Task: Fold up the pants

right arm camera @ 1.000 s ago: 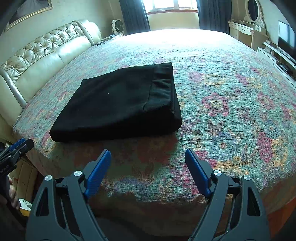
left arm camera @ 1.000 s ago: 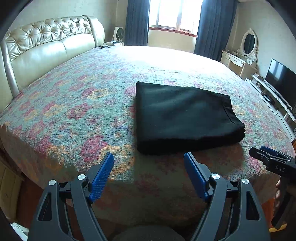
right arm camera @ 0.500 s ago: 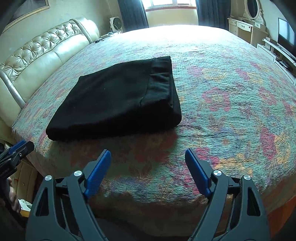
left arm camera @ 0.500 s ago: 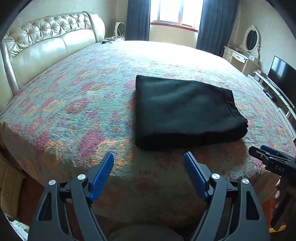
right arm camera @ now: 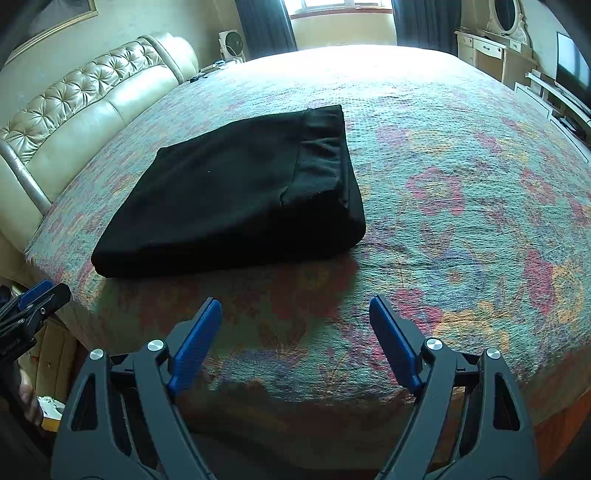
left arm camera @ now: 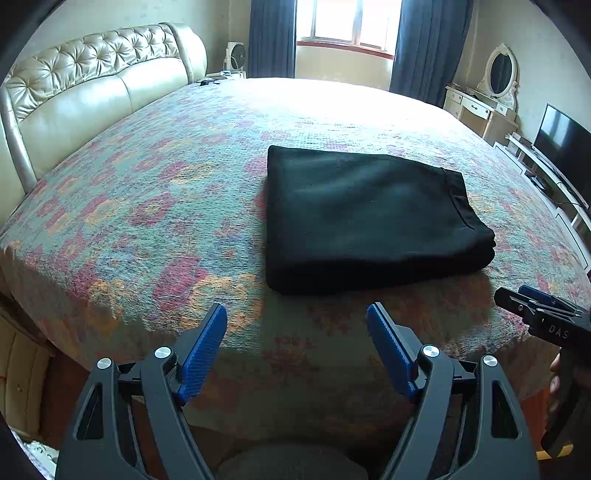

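Note:
Black pants [left arm camera: 369, 218] [right arm camera: 240, 199] lie folded into a thick rectangle on the flowered bedspread [left arm camera: 147, 206] [right arm camera: 461, 184], waistband on the right side. My left gripper [left arm camera: 297, 317] hovers open over the bed's near edge, short of the pants, nothing between its blue pads. My right gripper [right arm camera: 295, 310] is also open and empty, held back from the pants' near right corner. Each gripper shows at the edge of the other's view: the right gripper [left arm camera: 539, 314] and the left gripper [right arm camera: 37, 299].
A tufted cream headboard [left arm camera: 85, 96] [right arm camera: 85, 103] runs along the left. A dresser with an oval mirror [left arm camera: 495, 92] and a television [left arm camera: 561, 144] stand at the right. Window and dark curtains [left arm camera: 347, 22] are beyond the bed. A hand [left arm camera: 556, 376] grips the right tool.
Both views have crept slightly; the pants sit a touch lower and nearer in the frames. Both grippers stay open and the pants lie unmoved.

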A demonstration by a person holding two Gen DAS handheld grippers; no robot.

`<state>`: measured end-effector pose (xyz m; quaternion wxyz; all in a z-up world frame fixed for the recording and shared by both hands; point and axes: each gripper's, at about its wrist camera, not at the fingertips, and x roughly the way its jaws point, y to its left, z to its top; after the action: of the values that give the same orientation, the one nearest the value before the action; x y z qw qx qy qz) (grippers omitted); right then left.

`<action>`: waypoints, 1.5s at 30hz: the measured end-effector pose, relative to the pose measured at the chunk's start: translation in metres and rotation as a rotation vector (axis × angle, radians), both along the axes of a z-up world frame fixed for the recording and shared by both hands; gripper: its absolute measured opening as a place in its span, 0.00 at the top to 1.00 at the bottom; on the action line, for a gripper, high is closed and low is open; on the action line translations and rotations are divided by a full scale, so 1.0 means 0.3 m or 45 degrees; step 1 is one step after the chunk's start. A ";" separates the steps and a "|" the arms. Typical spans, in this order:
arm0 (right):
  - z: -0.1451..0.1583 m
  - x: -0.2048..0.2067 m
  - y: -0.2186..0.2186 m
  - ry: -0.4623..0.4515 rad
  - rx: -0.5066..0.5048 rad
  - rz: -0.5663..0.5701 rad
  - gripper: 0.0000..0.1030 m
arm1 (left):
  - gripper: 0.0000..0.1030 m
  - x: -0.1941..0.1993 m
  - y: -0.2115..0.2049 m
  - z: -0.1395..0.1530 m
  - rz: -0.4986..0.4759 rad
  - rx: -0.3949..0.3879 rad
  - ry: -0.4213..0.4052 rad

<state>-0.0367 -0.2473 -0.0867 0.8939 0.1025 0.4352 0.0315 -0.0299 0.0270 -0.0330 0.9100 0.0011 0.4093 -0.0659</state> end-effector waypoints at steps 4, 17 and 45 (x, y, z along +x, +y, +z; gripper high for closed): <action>-0.003 0.000 0.004 0.003 0.000 0.004 0.20 | 0.25 0.001 -0.005 0.000 -0.006 0.004 -0.002; -0.011 0.003 0.014 0.017 0.005 0.012 0.20 | 0.22 -0.011 -0.036 0.026 -0.046 0.036 -0.068; -0.022 -0.001 0.028 0.038 0.025 0.023 0.20 | 0.15 -0.040 -0.050 0.100 -0.086 -0.030 -0.212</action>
<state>-0.0372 -0.2388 -0.0934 0.8860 0.1078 0.4490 0.0424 -0.0419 0.0121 -0.0029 0.9381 0.0095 0.3312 -0.1009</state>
